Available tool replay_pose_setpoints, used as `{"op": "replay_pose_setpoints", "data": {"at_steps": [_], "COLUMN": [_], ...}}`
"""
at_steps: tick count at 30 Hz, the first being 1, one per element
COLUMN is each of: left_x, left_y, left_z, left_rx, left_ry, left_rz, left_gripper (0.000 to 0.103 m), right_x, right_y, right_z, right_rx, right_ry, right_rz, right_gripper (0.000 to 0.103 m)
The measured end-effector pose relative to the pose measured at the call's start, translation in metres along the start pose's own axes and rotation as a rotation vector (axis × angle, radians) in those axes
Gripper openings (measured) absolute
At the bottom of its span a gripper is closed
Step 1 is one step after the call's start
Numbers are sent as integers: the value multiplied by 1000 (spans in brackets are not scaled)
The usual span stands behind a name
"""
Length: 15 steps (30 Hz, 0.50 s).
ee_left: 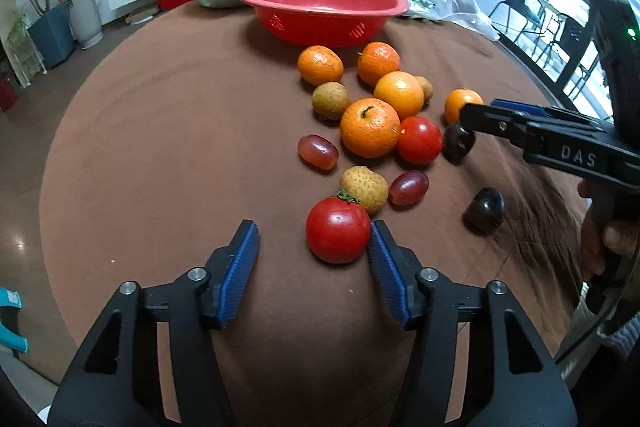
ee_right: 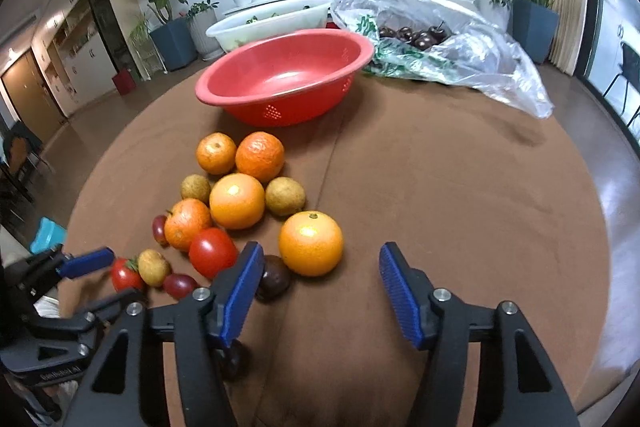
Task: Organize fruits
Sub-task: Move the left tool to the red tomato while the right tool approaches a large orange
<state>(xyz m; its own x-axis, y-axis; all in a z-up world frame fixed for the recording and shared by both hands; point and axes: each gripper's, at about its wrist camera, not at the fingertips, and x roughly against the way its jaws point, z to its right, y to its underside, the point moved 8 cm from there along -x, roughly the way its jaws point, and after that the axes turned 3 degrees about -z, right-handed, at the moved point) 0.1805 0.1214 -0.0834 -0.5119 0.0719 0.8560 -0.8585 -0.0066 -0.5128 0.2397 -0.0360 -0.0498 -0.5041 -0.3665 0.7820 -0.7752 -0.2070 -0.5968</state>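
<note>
Left wrist view has our left gripper (ee_left: 314, 247) with its jaws standing apart and holding nothing; the near tomato (ee_left: 338, 230) sits just ahead of the right pad, touching or almost touching it, not between the 2 pads. We should shift sideways until the tomato is centred, then close gently, since it will likely bruise or roll. Our right gripper (ee_right: 320, 267) is likewise parted and empty, with a dark plum (ee_right: 274, 277) beside its left pad and a large orange (ee_right: 311, 243) just ahead. We judge either fruit needs the pads to straddle it before closing. The red colander bowl (ee_right: 224, 83), apparently empty, waits beyond the fruit pile. All rests on a round table (ee_right: 460, 187) under brown cloth, with a plastic bag (ee_right: 480, 59) of dark fruit and a white tub (ee_right: 240, 27) behind; potted plants and a wall screen line the room.
</note>
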Motion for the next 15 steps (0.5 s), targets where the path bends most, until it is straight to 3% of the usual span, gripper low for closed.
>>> {"op": "replay_pose_setpoints", "data": {"at_steps": [5, 9, 13, 15], "left_x": [-1, 0, 0, 2], "left_y": [-1, -1, 0, 1], "left_z": [2, 6, 9, 11], "left_rx": [-19, -33, -44, -39], "left_ry": [-4, 13, 22, 55], "left_rz": [7, 12, 15, 15], "left_gripper": [51, 41, 38, 29], "right_x": [-4, -4, -4, -3], "right_y": [-1, 0, 0, 1], "right_z": [-4, -8, -9, -6], "right_rx": [-14, -22, -33, -57], "right_ry": [-50, -87, -105, -129], "right_rz": [-10, -16, -15, -16], "right_gripper": [52, 44, 42, 40]}}
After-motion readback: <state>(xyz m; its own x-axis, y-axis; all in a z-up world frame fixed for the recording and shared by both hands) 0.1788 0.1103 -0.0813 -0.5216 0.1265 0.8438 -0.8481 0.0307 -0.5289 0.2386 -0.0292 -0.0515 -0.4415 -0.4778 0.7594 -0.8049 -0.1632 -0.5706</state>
